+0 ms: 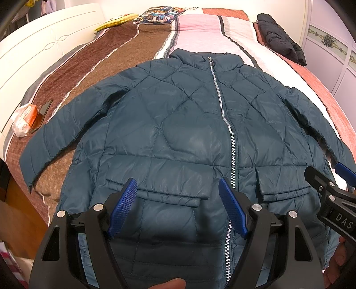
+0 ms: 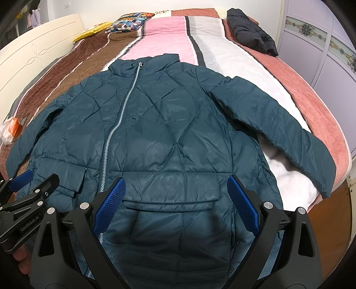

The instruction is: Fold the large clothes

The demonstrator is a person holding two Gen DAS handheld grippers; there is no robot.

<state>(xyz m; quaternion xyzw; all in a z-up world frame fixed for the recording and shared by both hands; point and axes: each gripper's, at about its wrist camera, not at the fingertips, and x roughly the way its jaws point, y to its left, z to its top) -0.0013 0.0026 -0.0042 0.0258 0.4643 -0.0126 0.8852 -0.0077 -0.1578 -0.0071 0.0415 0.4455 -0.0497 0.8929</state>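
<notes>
A jacket point(image 1: 178, 124) is spread flat on the bed point(image 1: 195, 29), collar toward the far end. Behind the jacket, a cushion point(image 1: 155, 16) is placed, and to its far right a folded garment point(image 1: 280, 37). Beside the jacket's left sleeve a packet point(image 1: 23, 120) is laid.

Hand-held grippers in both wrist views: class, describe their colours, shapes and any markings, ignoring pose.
Each hand-held gripper, left and right, has a matte black frame with triangular cut-outs and round silver bolt heads. Its two fingers carry flat blue pads with a fine gridded texture. White lettering shows on the bodies: "GenRobot.AI" on the left one, seen from the right wrist view, and "DAS" on the right one. No cables are visible.
</notes>
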